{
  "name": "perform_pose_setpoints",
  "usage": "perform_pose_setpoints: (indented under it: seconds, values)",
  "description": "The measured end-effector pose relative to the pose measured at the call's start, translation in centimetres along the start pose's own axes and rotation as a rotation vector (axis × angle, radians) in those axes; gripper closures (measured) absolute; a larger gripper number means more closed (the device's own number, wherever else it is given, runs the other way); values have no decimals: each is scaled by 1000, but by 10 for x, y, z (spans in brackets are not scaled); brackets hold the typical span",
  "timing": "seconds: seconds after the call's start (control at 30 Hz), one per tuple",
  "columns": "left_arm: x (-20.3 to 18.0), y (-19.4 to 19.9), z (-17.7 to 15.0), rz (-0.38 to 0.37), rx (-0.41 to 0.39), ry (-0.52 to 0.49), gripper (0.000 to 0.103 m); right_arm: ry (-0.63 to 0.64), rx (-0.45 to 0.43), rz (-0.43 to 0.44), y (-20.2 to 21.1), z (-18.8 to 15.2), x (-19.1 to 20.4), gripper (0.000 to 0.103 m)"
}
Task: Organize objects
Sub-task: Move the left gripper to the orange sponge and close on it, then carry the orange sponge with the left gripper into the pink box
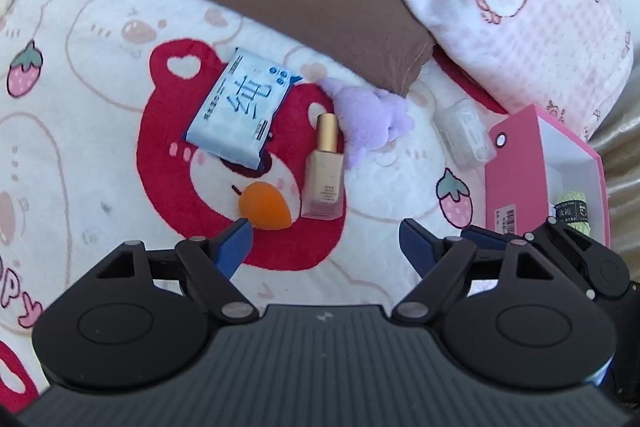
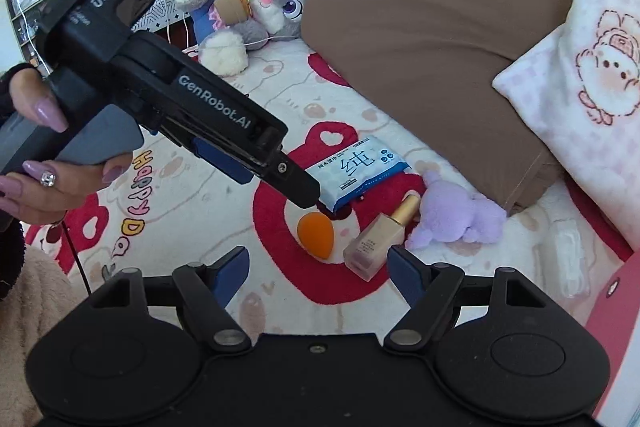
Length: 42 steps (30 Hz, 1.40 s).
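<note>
Foundation bottle (image 1: pixel 324 171) lies at twelve o'clock from the empty, spread-jawed left gripper (image 1: pixel 326 241), gold cap pointing away, while the right gripper (image 2: pixel 318 267) hangs equally agape.

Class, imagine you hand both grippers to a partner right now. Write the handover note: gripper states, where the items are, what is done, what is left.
Left gripper: open, empty, above the blanket near the orange sponge.
Right gripper: open, empty, just short of the foundation bottle.
On the blanket: wipes pack, orange sponge, foundation bottle, purple plush, clear plastic case.
Pink box stands open at the right; a green yarn ball is already inside.
Done: apparently only the yarn.
Left: probably put the five loose items into the box; the sponge and bottle are nearest.
</note>
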<state>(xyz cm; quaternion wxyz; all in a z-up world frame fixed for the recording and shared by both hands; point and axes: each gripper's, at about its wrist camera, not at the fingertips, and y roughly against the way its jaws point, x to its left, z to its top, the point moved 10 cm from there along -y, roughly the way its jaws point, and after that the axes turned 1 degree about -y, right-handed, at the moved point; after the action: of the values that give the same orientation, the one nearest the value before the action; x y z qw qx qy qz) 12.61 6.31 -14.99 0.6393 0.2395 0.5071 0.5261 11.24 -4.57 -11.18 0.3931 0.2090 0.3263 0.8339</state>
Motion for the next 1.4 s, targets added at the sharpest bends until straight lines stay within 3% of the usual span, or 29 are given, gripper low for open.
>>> perform_pose_setpoints:
  seconds: [0.2, 0.43, 0.63, 0.77, 0.87, 0.97, 1.17, 1.4]
  values:
    - [32, -41, -6, 49, -10, 33, 23, 154, -20, -27, -42, -11, 9, 23]
    - [48, -72, -6, 34, -33, 59, 28, 216, -14, -6, -82, -14, 24, 29]
    - [59, -89, 0, -19, -69, 122, 46, 251, 10, -63, -116, -17, 25, 35]
    - [62, -99, -4, -63, -51, 150, 65, 284, 69, -104, -137, -23, 24, 53]
    - [64, -99, -5, -76, -58, 159, 67, 296, 75, -140, -143, -24, 23, 57]
    - [64, -98, -6, -86, -55, 163, 68, 263, 94, -143, -148, -26, 19, 70]
    - [56, -89, -11, -88, -65, 130, 68, 184, 66, -111, -133, -27, 19, 71]
    - [35, -67, -17, -121, -85, 88, 68, -2, 44, -31, -95, -25, 10, 71]
